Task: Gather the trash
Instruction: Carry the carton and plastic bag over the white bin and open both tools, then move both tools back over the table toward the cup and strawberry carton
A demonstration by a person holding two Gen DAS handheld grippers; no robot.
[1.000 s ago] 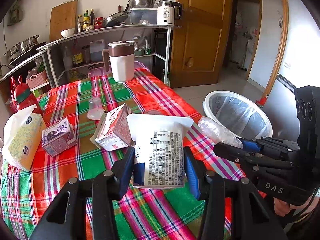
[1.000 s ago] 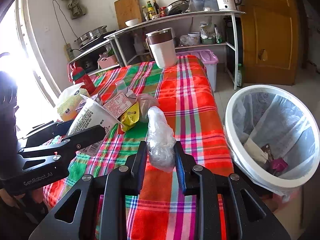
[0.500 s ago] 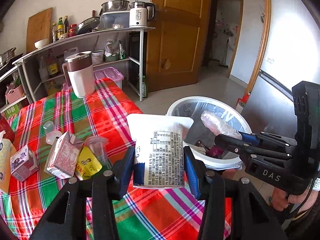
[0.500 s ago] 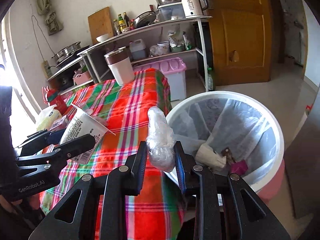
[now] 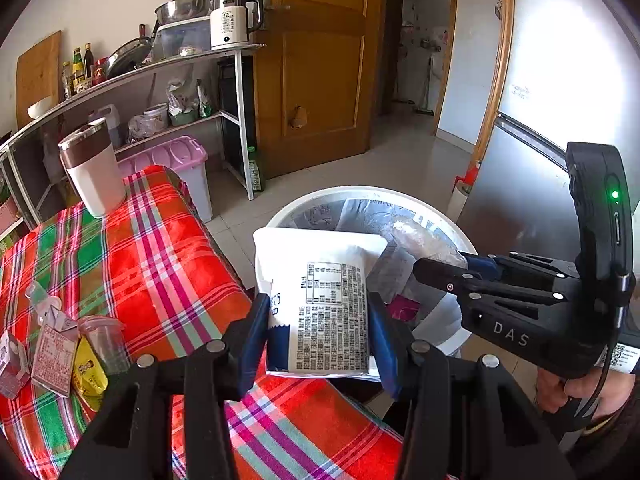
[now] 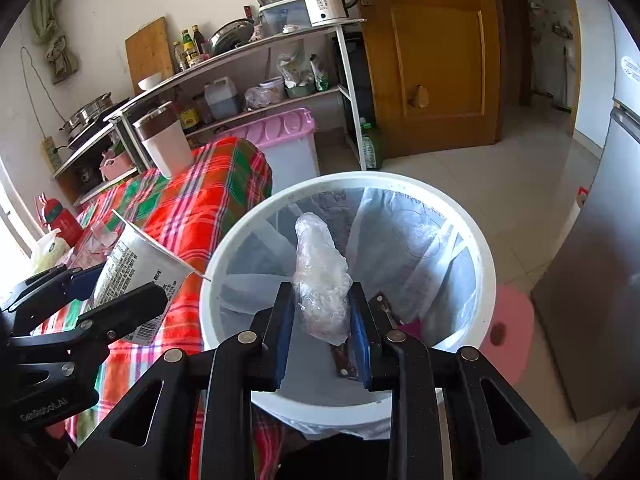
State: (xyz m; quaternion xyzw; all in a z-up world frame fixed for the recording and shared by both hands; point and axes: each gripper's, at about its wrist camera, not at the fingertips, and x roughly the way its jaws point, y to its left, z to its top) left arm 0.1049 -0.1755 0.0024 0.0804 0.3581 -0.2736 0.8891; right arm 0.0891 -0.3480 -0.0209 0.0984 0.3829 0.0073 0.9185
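Note:
My left gripper (image 5: 318, 336) is shut on a white printed cup (image 5: 324, 304), held at the table's corner beside the bin; the same cup (image 6: 132, 276) shows at the left of the right wrist view. My right gripper (image 6: 320, 328) is shut on a crumpled clear plastic wrap (image 6: 320, 276) and hangs over the open mouth of the white lined trash bin (image 6: 476, 248). In the left wrist view the right gripper (image 5: 432, 270) reaches in from the right above the bin (image 5: 360, 194), the wrap (image 5: 420, 238) at its tip. Some trash lies at the bin's bottom.
The plaid-covered table (image 5: 160, 240) carries cartons, a yellow packet (image 5: 86, 372), a clear plastic cup (image 5: 104, 344) and a white jug (image 5: 94, 172). A shelf rack (image 5: 236, 112) and a pink-lidded box (image 5: 168, 160) stand behind. A fridge (image 6: 600, 280) flanks the bin on the right.
Both grippers have swung right from over the table toward the bin, each keeping its load. The wrap now hangs over the bin's mouth and the cup has reached the table's corner.

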